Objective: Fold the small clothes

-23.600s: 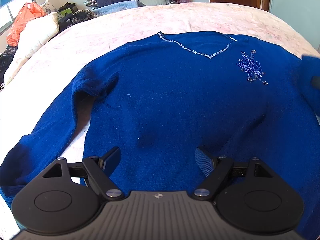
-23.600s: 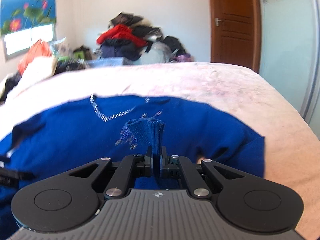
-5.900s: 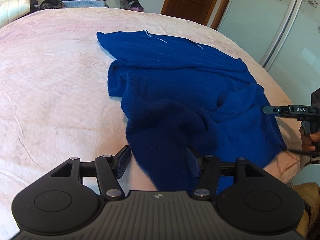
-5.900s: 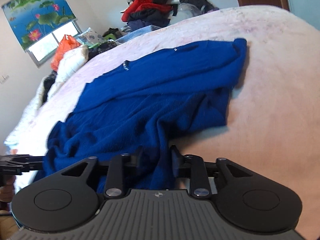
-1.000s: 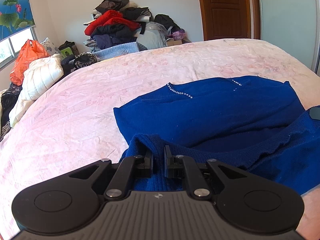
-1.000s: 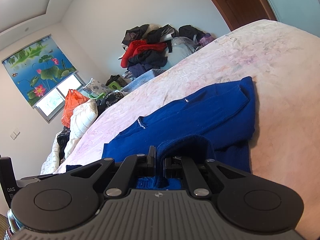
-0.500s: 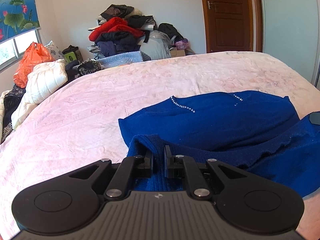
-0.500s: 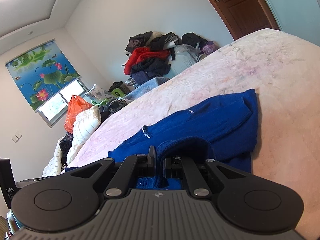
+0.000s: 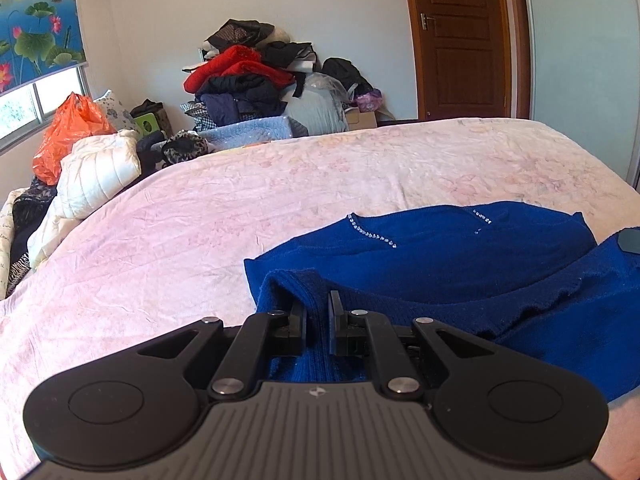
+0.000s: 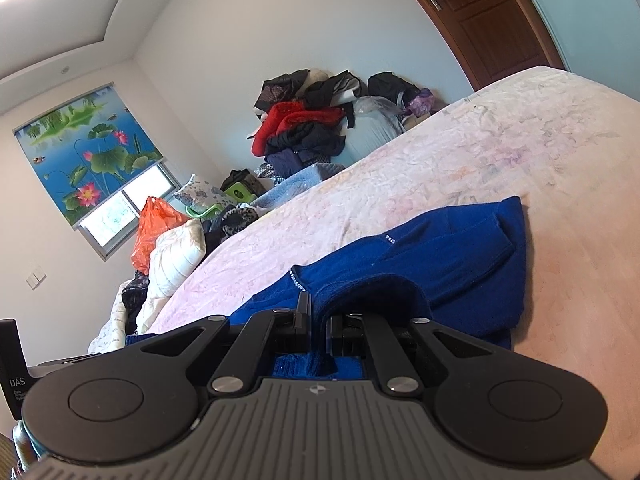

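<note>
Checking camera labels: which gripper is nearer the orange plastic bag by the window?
Left. The left gripper grips the blue sweater on the side toward the orange bag; the right gripper grips it farther from the bag.

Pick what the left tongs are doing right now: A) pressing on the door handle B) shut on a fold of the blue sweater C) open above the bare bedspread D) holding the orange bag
B: in the left wrist view the left tongs are shut with a fold of the blue sweater pinched between them, above the pink bedspread.
</note>
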Demonstrator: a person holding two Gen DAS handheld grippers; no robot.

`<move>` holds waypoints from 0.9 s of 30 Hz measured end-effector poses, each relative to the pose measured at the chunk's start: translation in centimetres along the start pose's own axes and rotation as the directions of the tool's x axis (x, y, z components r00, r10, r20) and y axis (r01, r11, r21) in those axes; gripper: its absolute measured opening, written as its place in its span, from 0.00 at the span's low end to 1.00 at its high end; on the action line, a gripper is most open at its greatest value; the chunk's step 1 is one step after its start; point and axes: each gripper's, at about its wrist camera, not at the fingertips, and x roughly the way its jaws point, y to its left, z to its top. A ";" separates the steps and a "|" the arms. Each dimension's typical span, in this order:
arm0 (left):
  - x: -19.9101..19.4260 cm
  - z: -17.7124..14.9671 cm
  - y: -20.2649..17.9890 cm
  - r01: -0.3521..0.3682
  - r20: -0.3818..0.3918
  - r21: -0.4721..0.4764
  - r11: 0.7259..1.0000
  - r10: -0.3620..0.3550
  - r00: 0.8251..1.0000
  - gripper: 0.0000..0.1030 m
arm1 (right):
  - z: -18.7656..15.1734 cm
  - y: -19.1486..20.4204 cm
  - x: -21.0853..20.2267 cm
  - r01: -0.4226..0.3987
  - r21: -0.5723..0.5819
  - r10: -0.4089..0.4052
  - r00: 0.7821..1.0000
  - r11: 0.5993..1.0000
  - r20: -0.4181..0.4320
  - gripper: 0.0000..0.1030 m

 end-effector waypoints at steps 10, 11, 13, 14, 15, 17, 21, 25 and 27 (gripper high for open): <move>1.5 1.3 0.0 -0.003 -0.004 -0.008 1.000 0.003 1.000 0.09 | 1.1 -0.4 1.4 0.001 0.003 -0.001 1.000 1.000 0.014 0.09; 1.8 1.4 0.0 -0.003 -0.008 -0.013 1.000 0.003 1.000 0.09 | 1.3 -0.6 1.6 0.001 0.009 -0.001 1.000 1.000 0.014 0.09; 2.3 1.7 0.0 -0.004 -0.013 -0.017 1.000 0.004 1.000 0.09 | 1.6 -0.9 2.2 0.000 0.021 0.000 1.000 1.000 0.015 0.09; 2.5 1.8 -0.1 -0.006 -0.014 -0.018 1.000 0.005 1.000 0.09 | 1.7 -1.0 2.4 -0.001 0.024 0.000 1.000 1.000 0.016 0.09; 2.7 1.9 0.0 -0.008 -0.015 -0.018 1.000 0.007 1.000 0.09 | 1.8 -1.1 2.6 -0.002 0.028 0.001 1.000 1.000 0.017 0.09; 3.0 2.1 0.0 -0.010 -0.016 -0.020 1.000 0.010 1.000 0.09 | 2.0 -1.2 3.1 -0.004 0.032 0.003 1.000 0.999 0.020 0.09; 3.6 2.5 0.1 -0.014 -0.016 -0.020 1.000 0.014 1.000 0.09 | 2.4 -1.5 3.7 -0.002 0.034 0.001 1.000 0.999 0.025 0.09; 4.1 2.9 0.1 -0.016 -0.017 -0.017 1.000 0.016 1.000 0.09 | 2.7 -1.8 4.4 0.005 0.041 -0.006 1.000 0.999 0.029 0.09; 4.4 3.3 0.0 -0.016 -0.017 -0.015 1.000 0.016 1.000 0.09 | 2.8 -2.0 4.7 0.008 0.045 -0.009 1.000 0.999 0.029 0.09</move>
